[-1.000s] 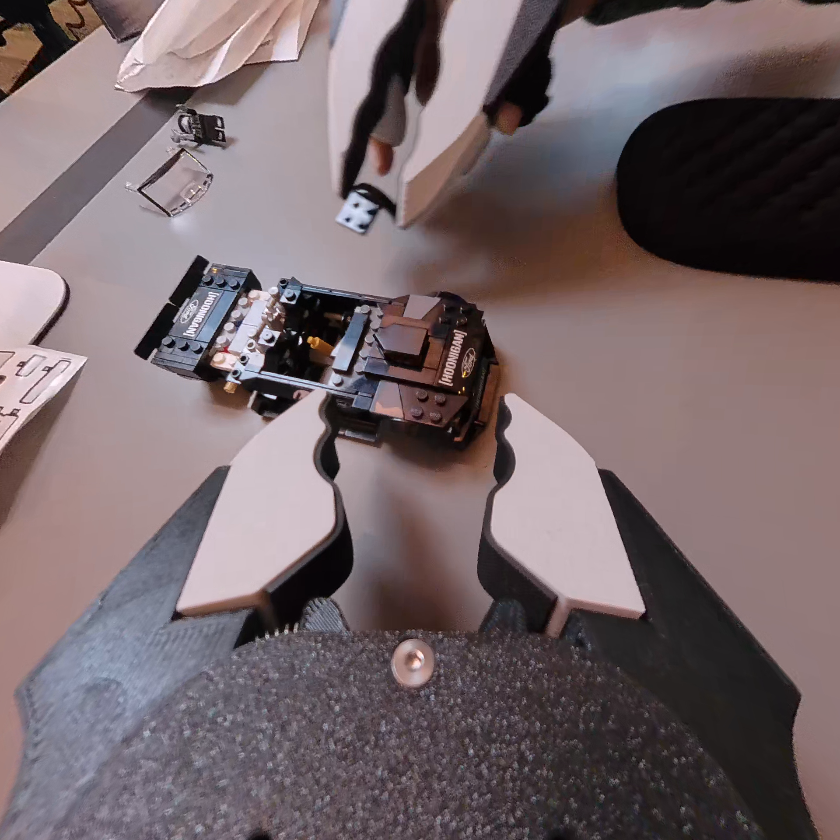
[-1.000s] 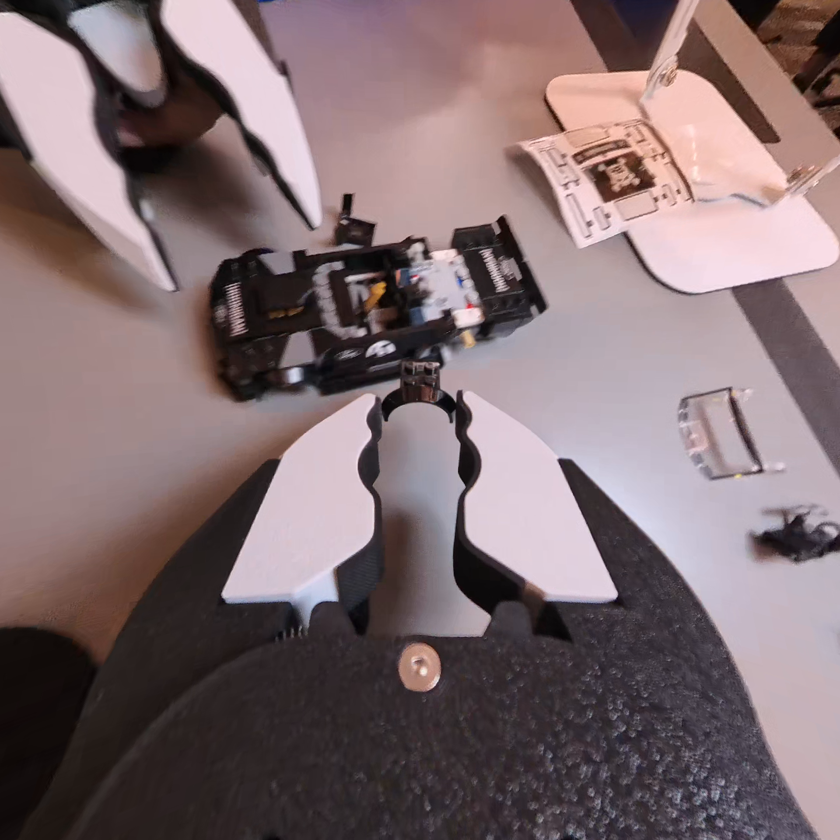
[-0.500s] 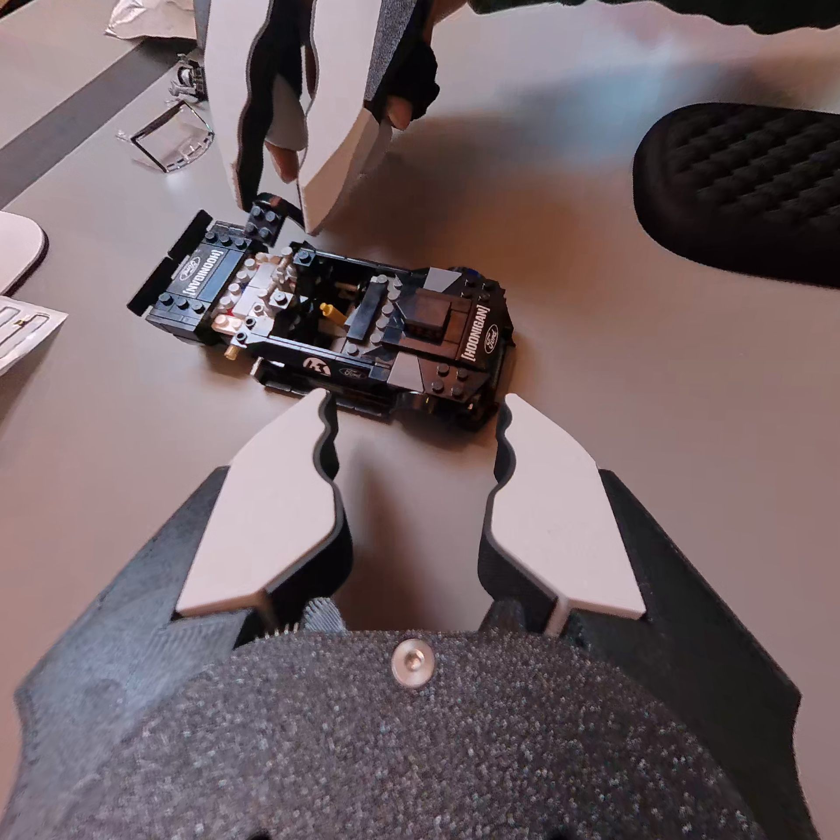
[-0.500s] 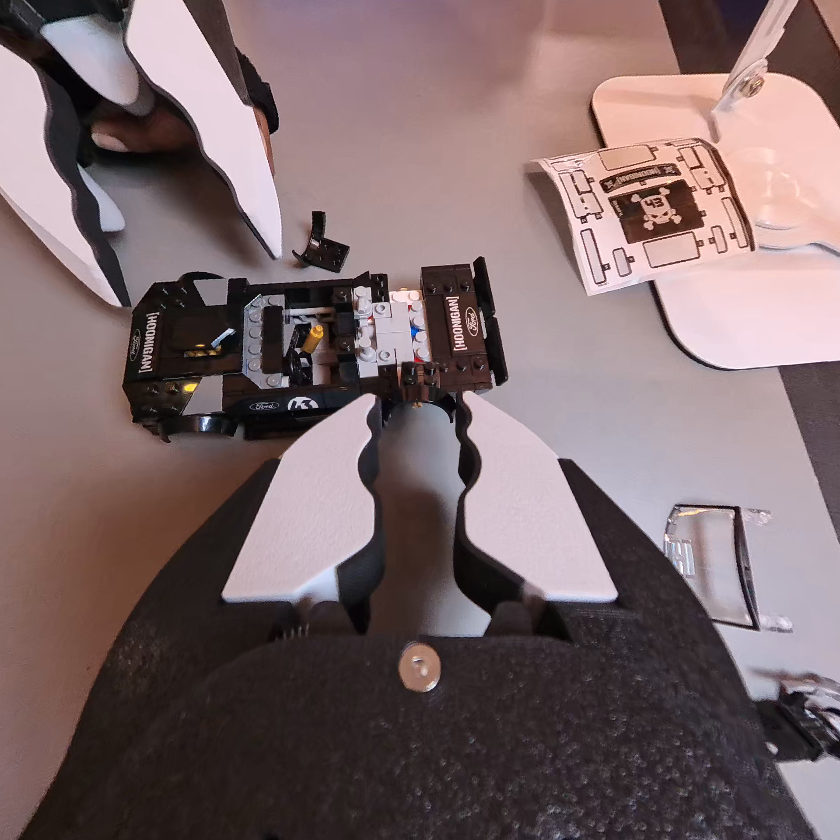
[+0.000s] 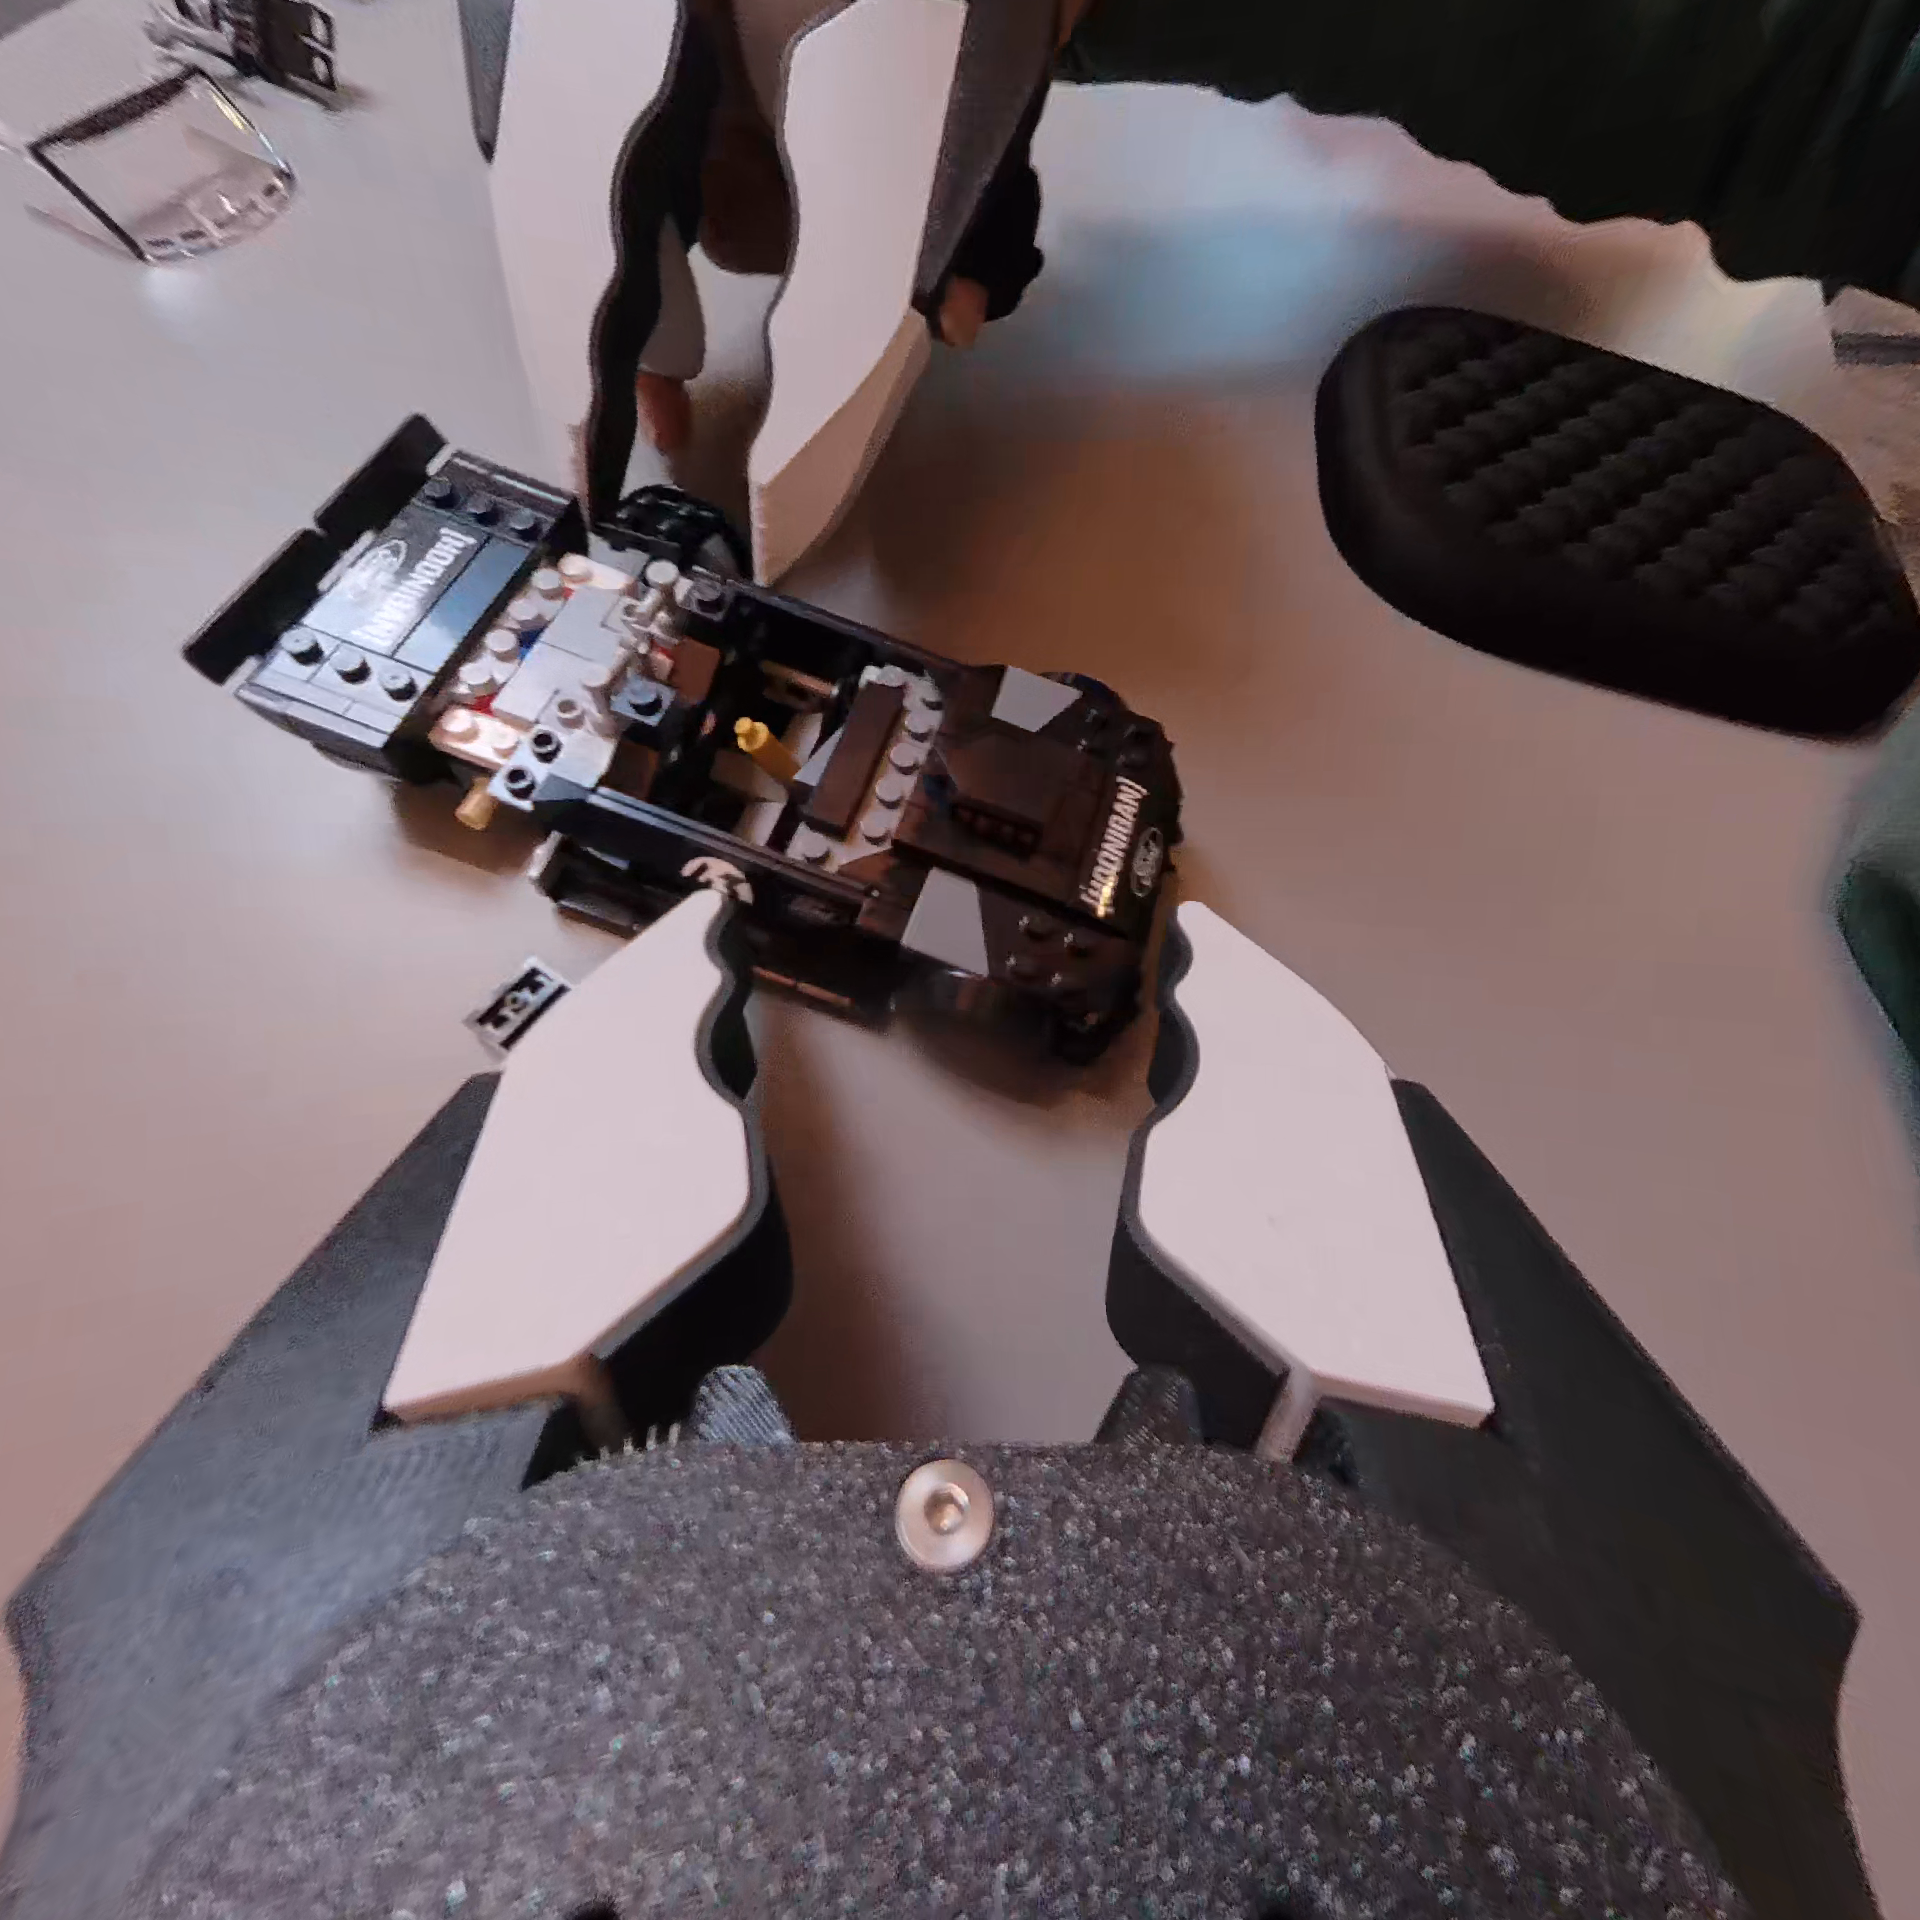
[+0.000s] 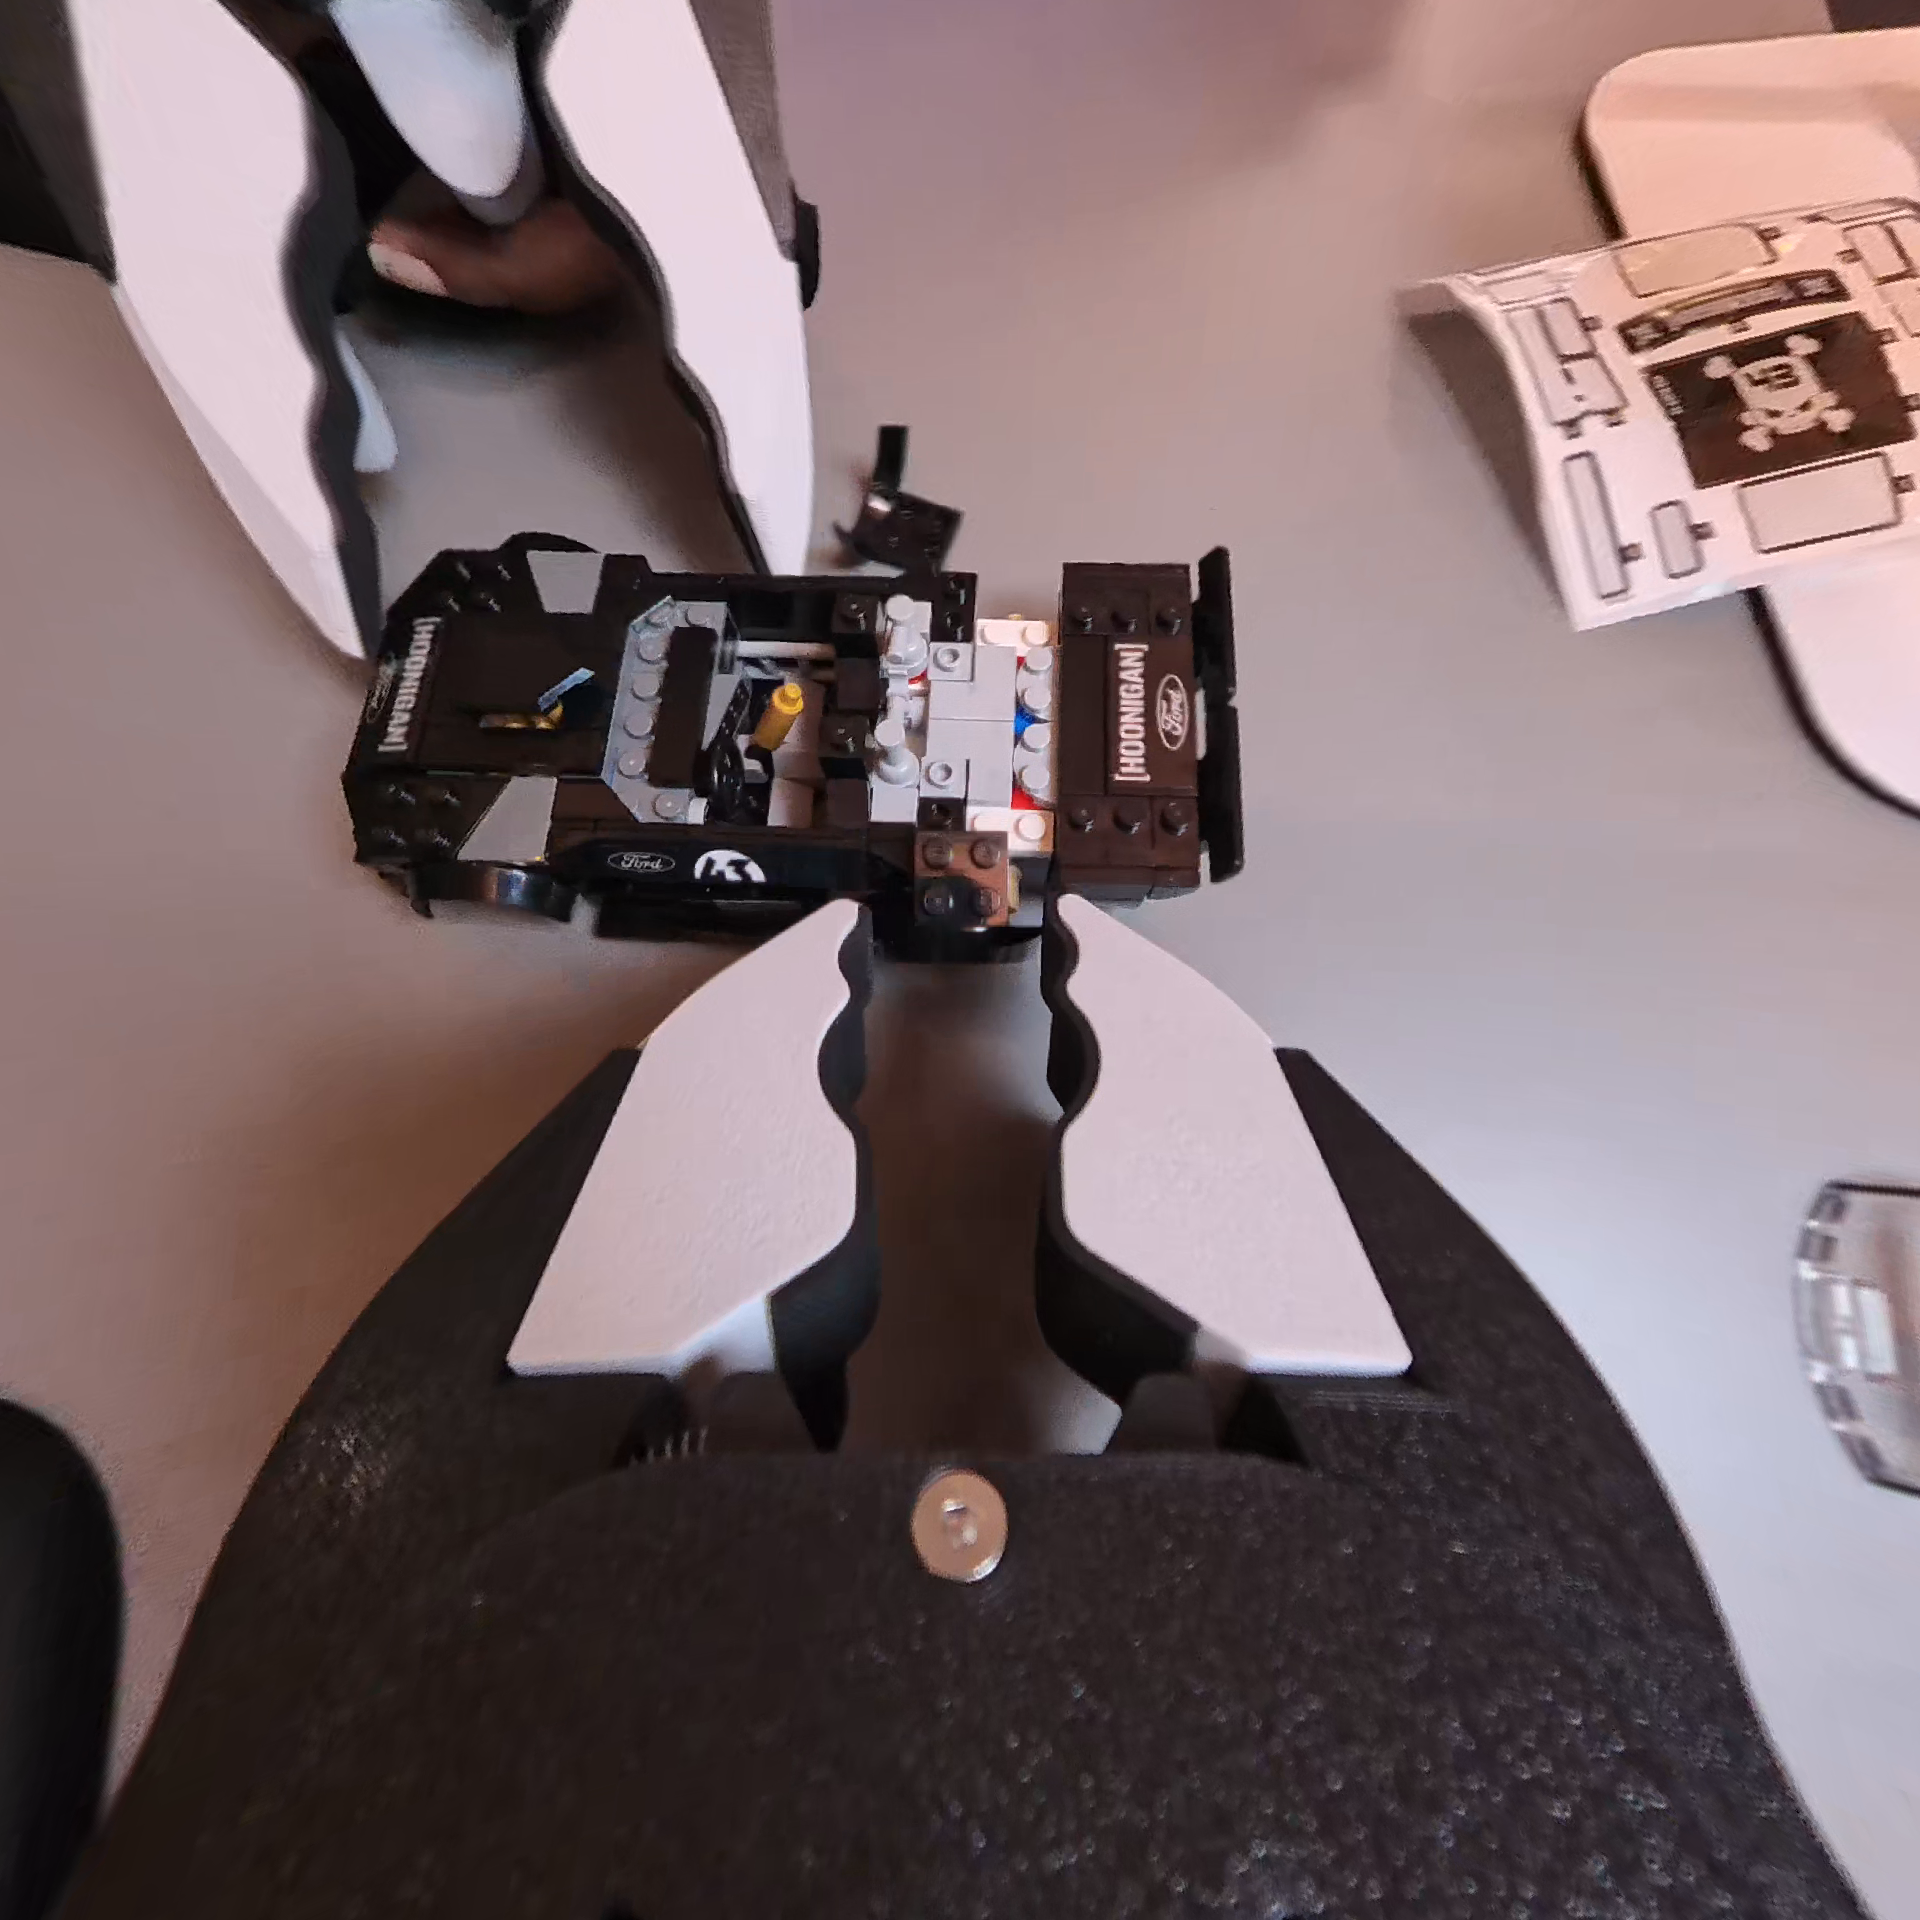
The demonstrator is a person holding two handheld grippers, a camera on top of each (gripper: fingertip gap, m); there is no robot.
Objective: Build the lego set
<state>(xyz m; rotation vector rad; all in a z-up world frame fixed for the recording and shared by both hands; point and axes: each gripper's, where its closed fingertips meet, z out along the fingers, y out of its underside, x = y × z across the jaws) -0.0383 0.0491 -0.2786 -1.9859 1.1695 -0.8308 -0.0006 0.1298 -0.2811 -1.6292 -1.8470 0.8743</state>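
R gripper (image 6: 956,914) jaws grasp wheel-arch piece (image 6: 961,878) at car (image 6: 790,727); L gripper (image 5: 951,935) jaws released.

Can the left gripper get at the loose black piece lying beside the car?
Probably yes: the left gripper is open and empty, and the loose black piece lies on bare table just outside its finger, apart from the car.

A clear windscreen piece (image 6: 1860,1340) is cut off at the right frame edge. A white stand base (image 6: 1766,156) runs out of the upper right corner. The sticker sheet (image 6: 1704,416) is blurred. The right gripper (image 6: 956,914) hides the black wheel-arch piece's (image 6: 961,883) lower part.
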